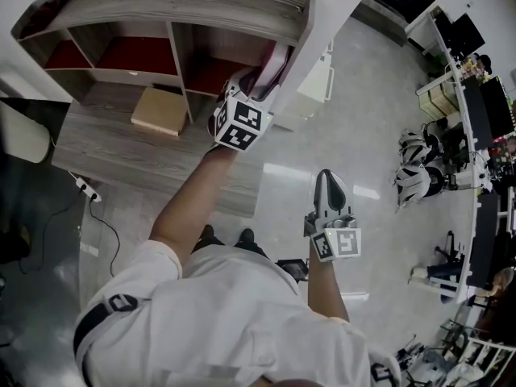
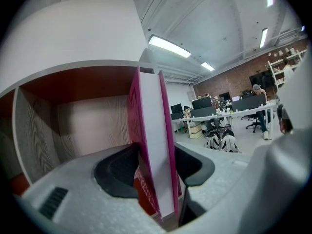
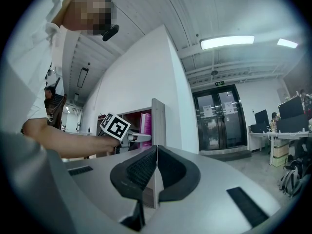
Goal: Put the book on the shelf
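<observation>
Book (image 2: pixel 152 130), pink-covered, is stood on end in the rightmost compartment of the shelf (image 1: pixel 185 10), just inside its right end. It is flanked by the jaws of the left gripper (image 2: pixel 157 167), which are spread apart, one pad beside each cover, with no squeeze to be seen. Further right, the right gripper (image 1: pixel 328 185) is held over the floor (image 1: pixel 363 95), well apart from the shelf, its jaws closed together on nothing.
</observation>
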